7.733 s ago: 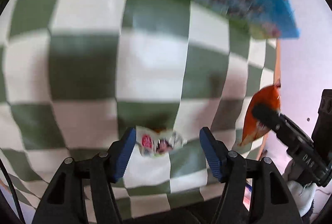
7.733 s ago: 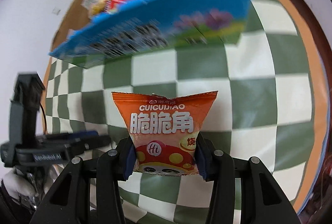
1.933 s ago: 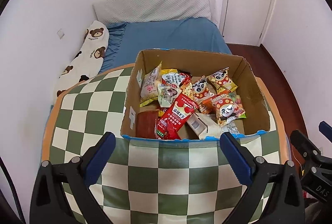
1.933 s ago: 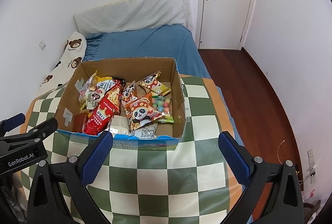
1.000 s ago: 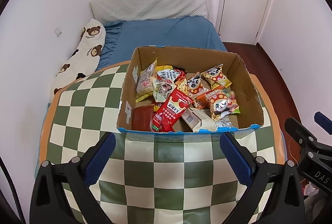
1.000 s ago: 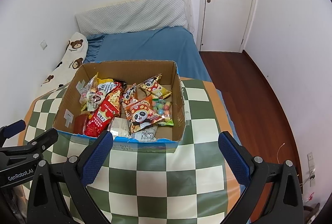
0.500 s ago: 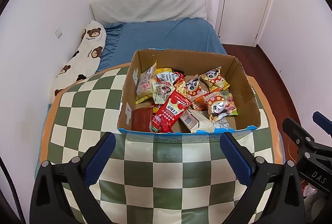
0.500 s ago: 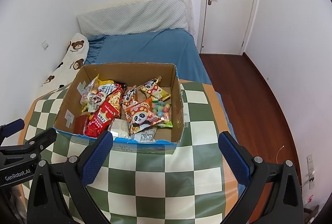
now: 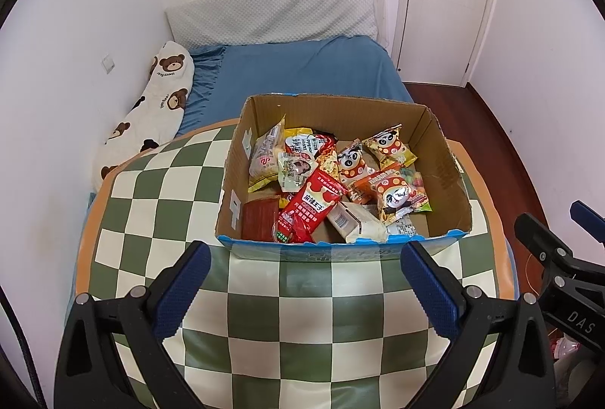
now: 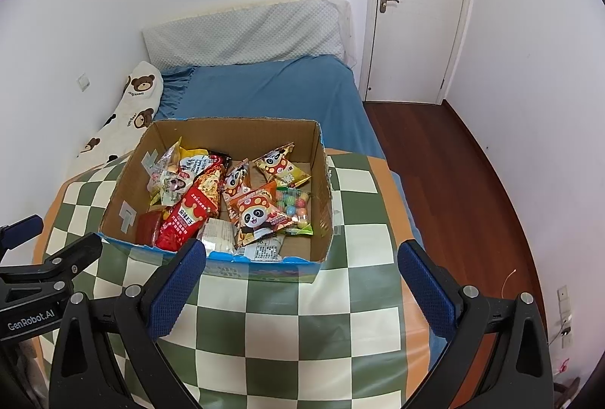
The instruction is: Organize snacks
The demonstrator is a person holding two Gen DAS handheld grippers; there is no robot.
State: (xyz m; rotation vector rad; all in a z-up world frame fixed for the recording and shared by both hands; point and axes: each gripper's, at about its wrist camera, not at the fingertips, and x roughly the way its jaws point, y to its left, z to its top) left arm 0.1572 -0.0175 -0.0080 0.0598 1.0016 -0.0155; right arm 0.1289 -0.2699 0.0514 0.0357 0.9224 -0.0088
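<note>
Both grippers are hanging above the near side of the table with nothing in them. The left gripper [image 9: 304, 290] has its blue-padded fingers spread wide apart, and the right gripper [image 10: 302, 288] is just as wide, empty too.

Just past the fingertips sits the open brown cardboard box with a blue printed outside [image 9: 446, 159], and all the snacks are piled inside it. Front and centre in the box is a long red packet with white lettering [image 9: 312, 210], with a white wrapped bar [image 9: 353, 223] beside it. Toward the box's right side there's an orange panda-print bag [image 9: 393, 193], plus a smaller yellow panda bag [image 9: 389, 151] nearer the back wall. A pale bun-looking packet [image 9: 266, 159] leans against the left wall, and a clear bag of coloured candy balls [image 10: 293, 206] lies by the right wall.

The box rests on a green-and-cream checkered tablecloth [image 9: 159, 216]. Behind the box is a bed with a blue sheet [image 9: 302, 68], a teddy-bear print bolster [image 9: 151, 106] to its left, and a white door [image 10: 419, 11] beyond its right.
</note>
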